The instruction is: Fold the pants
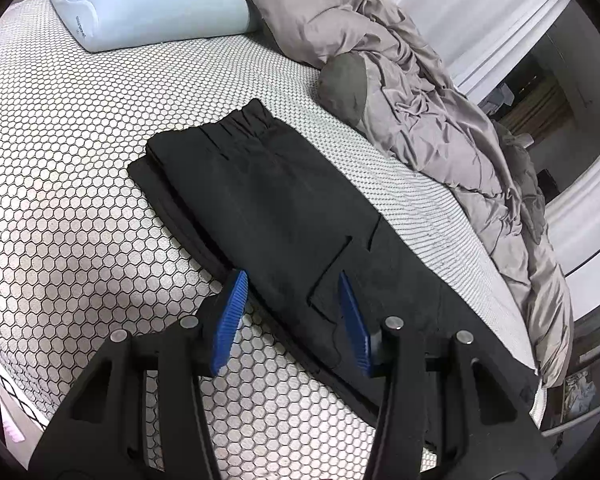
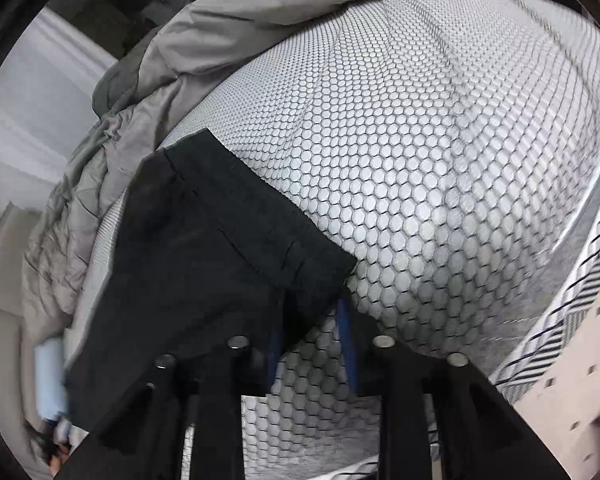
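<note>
Black pants (image 1: 268, 192) lie lengthwise on the honeycomb-patterned mattress (image 1: 80, 184), folded leg over leg, with the elastic waistband at the far end. My left gripper (image 1: 292, 292) is open, its blue pads (image 1: 232, 312) straddling the near edge of the pants by a cargo pocket. In the right wrist view the hem end of the pants (image 2: 204, 240) hangs lifted above the mattress (image 2: 420, 160). My right gripper (image 2: 312, 320) is shut on that cloth; its blue pads (image 2: 346, 340) are mostly hidden by it.
A light blue pillow (image 1: 148, 4) lies at the head of the bed. A rumpled grey duvet (image 1: 440, 92) runs along the far side, also in the right wrist view (image 2: 148, 80). White wall and furniture (image 1: 580, 216) stand beyond the bed's edge.
</note>
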Tool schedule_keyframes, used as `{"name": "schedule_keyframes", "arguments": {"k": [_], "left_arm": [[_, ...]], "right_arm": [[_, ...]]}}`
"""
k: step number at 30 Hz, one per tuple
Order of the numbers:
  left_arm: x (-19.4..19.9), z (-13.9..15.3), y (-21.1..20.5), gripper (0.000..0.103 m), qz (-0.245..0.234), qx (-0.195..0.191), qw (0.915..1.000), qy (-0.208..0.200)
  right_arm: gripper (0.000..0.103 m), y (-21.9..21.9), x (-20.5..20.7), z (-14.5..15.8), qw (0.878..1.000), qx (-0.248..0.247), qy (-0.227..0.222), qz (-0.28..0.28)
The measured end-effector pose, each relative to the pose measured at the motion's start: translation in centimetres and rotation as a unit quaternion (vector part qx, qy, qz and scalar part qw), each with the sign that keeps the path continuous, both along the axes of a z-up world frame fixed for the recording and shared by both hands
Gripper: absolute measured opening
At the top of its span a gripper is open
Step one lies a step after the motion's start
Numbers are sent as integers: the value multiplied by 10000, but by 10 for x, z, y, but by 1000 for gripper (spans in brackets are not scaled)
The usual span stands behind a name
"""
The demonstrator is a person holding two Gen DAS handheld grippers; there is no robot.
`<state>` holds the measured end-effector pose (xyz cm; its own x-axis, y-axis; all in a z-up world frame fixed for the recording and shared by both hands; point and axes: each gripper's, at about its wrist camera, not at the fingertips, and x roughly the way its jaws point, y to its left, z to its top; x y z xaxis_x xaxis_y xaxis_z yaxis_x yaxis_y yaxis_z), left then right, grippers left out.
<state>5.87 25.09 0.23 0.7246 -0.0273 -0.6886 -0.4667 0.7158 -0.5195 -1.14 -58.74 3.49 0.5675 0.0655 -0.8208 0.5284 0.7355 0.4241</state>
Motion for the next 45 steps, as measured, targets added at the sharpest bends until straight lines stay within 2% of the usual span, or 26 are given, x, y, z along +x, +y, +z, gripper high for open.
{"name": "schedule_keyframes", "arguments": {"k": [3,5,6,8,9,10,11,16,20,22,24,26,27,29,30,31,32,34,35,36,37,38,40,42,43,45], "left_arm": [[0,10,-8,47,-81,154,9998,-113],[4,20,-19,60,-237,320,9990,-190],[6,24,-26,65,-353,445,9982,-215],[15,29,-42,84,-582,611,9962,-223],[19,32,-51,86,-708,679,9948,-261],[22,33,-60,91,-839,743,9932,-316],[28,34,-69,102,-933,759,9922,-331],[43,34,-109,102,-1509,739,9851,-359],[57,31,-143,102,-1853,1034,9767,-330],[63,26,-157,102,-1989,1121,9732,-266],[70,18,-168,102,-2127,1130,9704,-191],[77,13,-179,102,-2257,1173,9669,-204],[80,11,-184,102,-2245,1243,9664,-164],[87,5,-188,102,-2275,1290,9651,-84],[91,2,-189,102,-2267,1285,9654,-50],[96,-2,-189,102,-2237,1277,9663,16],[103,-6,-185,102,-2229,1260,9666,87],[109,-14,-181,102,-2220,1230,9670,216],[110,-16,-179,102,-2177,1247,9677,253],[110,-18,-176,102,-2150,1255,9681,277],[110,-18,-175,102,-2165,1243,9680,261],[111,-17,-173,102,-2212,1234,9671,231],[108,-8,-186,102,-2433,1353,9605,54],[106,-1,-202,102,-2667,1510,9518,-84],[106,0,-215,102,-2818,1568,9465,-121],[107,-2,-243,102,-3144,1531,9366,-242]], "right_arm": [[55,1,-18,34,9977,-541,-353,-184],[61,0,-25,62,9929,-800,-824,-309],[70,1,-20,71,9919,-838,-932,-192],[77,6,1,85,9887,-880,-1156,371],[85,8,15,87,9871,-893,-1159,649],[87,12,32,87,9846,-866,-1144,998],[87,12,45,85,9819,-827,-1130,1273],[87,6,114,58,9753,-710,-795,1933],[87,-10,156,38,9678,-701,-662,2324],[83,-14,191,23,9657,-634,-486,2470],[50,-11,203,15,9562,-289,-379,2889],[46,5,200,22,9395,-797,-389,3310],[28,10,198,26,9358,-968,-460,3360],[8,8,195,42,9428,-1169,-734,3034],[5,7,193,50,9471,-1405,-888,2747],[5,6,189,52,9495,-1775,-842,2448],[5,3,191,49,9535,-1879,-731,2242],[7,-7,200,29,9634,-1679,-264,2074],[14,-9,204,22,9636,-1751,-76,2017],[32,-12,204,21,9630,-1870,36,1941],[41,-11,204,23,9646,-1922,75,1805],[52,-15,198,30,9683,-1846,-22,1682],[65,-15,178,49,9741,-1704,-295,1458],[97,1,149,70,9732,-1618,-690,1479],[103,14,138,77,9709,-1552,-831,1627],[103,43,123,81,9648,-1620,-890,1870]]}}
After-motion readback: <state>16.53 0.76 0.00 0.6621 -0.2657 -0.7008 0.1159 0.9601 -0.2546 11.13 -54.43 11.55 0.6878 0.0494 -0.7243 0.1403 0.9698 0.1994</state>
